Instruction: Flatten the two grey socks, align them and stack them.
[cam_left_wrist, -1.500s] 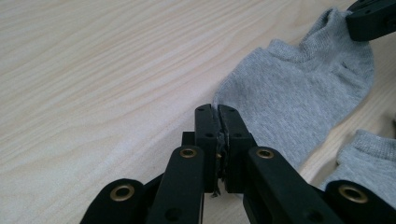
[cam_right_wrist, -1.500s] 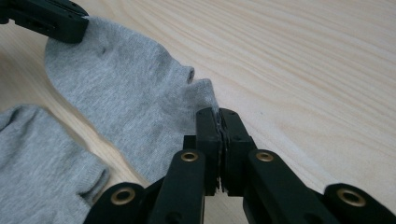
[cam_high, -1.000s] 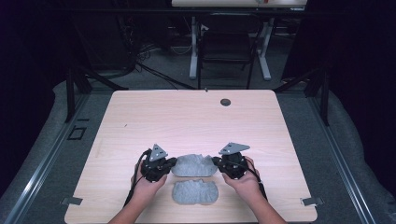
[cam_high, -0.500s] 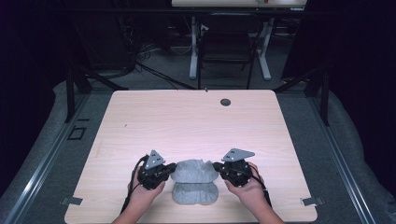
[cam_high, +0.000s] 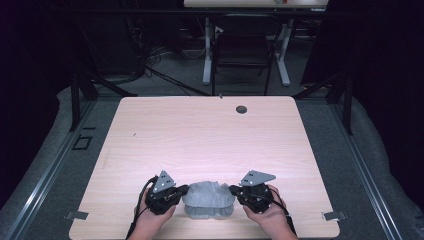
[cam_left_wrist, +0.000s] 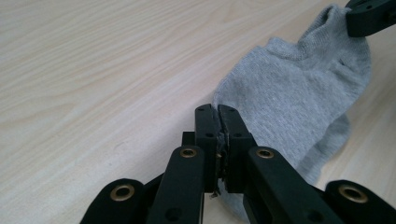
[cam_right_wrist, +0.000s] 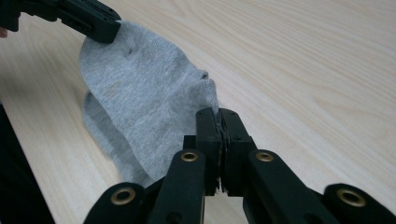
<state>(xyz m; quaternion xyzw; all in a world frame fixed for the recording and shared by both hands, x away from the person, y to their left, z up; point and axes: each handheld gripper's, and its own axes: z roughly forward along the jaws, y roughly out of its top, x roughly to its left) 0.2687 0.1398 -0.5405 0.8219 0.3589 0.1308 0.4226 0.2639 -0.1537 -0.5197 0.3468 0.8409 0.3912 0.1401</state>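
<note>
A soft grey knitted sock lies bunched by the near edge of the pale wooden desk. The left tool and right tool each pinch one end of it tight.

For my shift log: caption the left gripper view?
Left gripper clamped shut on a grey sock over the wooden table.

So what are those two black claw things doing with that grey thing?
A person holds a gripper in each hand. The left gripper and the right gripper each pinch one end of a grey sock, which hangs between them above a second sock lying near the front edge of the wooden table.
</note>
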